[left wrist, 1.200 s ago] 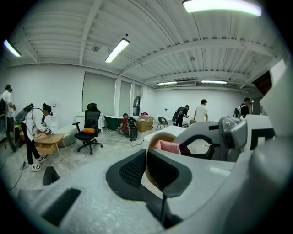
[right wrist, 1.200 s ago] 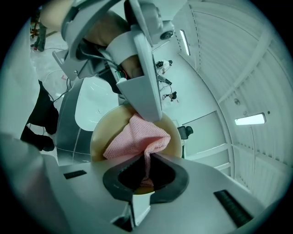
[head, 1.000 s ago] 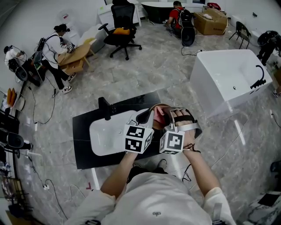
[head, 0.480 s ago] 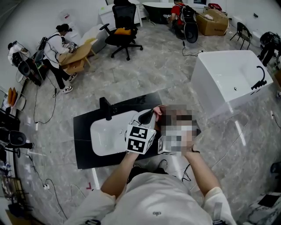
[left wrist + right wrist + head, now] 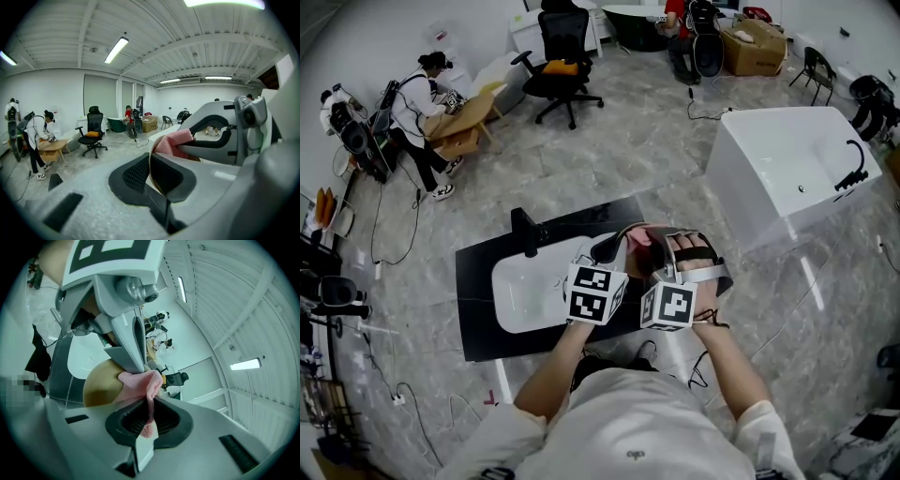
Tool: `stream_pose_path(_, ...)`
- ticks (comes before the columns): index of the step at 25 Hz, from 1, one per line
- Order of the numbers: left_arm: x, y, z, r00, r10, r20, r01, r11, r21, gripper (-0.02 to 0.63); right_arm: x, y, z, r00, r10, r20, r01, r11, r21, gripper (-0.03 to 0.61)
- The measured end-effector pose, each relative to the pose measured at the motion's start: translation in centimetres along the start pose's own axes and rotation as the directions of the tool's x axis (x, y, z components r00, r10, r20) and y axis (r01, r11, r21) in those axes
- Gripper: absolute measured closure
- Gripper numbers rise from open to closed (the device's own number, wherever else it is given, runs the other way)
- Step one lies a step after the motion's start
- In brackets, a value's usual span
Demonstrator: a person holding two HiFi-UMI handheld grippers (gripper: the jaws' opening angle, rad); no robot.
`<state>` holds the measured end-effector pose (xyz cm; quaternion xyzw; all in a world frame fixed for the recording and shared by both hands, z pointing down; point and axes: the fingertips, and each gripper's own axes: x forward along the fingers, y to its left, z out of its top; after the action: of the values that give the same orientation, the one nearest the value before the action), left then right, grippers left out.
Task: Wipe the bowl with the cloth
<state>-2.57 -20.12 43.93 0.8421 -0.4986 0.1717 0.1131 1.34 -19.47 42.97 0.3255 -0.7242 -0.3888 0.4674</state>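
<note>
My left gripper (image 5: 151, 164) is shut on the rim of the bowl (image 5: 97, 386). My right gripper (image 5: 149, 422) pinches the pink cloth (image 5: 139, 379) against the bowl, beside the sink (image 5: 520, 291).

The cloth (image 5: 140, 381) was seen to be pink, with a fine grid weave, and the bowl (image 5: 96, 390) tan. Black-and-white square patterns were shown on the marker cubes (image 5: 595, 293). The sink (image 5: 520, 286) was coloured white, its counter (image 5: 478, 323) black, the floor (image 5: 656, 150) grey and marbled.
</note>
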Motion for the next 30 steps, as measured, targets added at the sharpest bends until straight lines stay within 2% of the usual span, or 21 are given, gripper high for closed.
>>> stream_pose_path(9, 0.4, -0.5, -0.3, 1.0, -0.006, -0.002, 0.006, 1.0, 0.025, 0.589, -0.1, -0.4, 0.5, 1.0, -0.02, 0.023, 0.019, 0.999, 0.026, 0.563)
stream_pose_path(15, -0.1, -1.5, 1.5, 0.998, -0.043, 0.051, 0.041, 0.998, 0.039, 0.589, 0.9, 1.0, 0.4, 0.999, 0.032, 0.012, -0.033, 0.999, 0.024, 0.563)
stream_pose_path(22, 0.0, -2.2, 2.4, 0.995, -0.063, 0.08, 0.057, 0.995, 0.076, 0.589, 1.4, 1.0, -0.2, 0.999, 0.035, -0.01, -0.035, 0.999, 0.013, 0.563)
stream_pose_path(27, 0.3, -2.5, 2.7, 0.995, -0.077, 0.07, 0.069, 0.991, 0.111, 0.589, 1.6, 1.0, -0.5, 0.999, 0.045, -0.012, -0.045, 0.998, 0.034, 0.563)
stream_pose_path(30, 0.3, -2.6, 3.1, 0.994, -0.081, 0.073, 0.072, 0.99, 0.118, 0.589, 1.5, 1.5, -0.2, 0.997, 0.082, -0.005, -0.081, 0.996, 0.048, 0.563)
